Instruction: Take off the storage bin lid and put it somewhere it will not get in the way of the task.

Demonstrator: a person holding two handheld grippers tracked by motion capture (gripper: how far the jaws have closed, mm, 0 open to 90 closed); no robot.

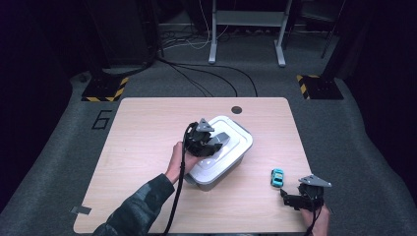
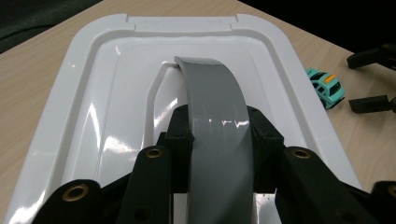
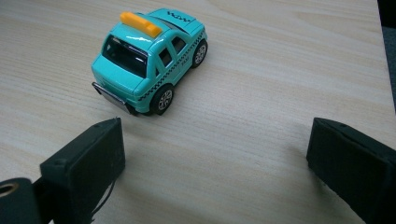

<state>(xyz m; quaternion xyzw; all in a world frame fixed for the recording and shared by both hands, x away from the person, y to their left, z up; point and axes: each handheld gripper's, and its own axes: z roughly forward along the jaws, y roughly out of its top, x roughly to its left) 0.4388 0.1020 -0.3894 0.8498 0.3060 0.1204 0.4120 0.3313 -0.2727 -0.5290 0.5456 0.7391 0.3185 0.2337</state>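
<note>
The left gripper [image 2: 222, 140] is seen clamped on the grey handle [image 2: 212, 93] of the white box [image 1: 236, 147] at the table's [image 1: 147, 128] middle, the lid judged next to be lifted, while the right gripper [image 3: 215, 172], jaws apart, waits beside the toy car [image 3: 149, 60] near the box.
</note>
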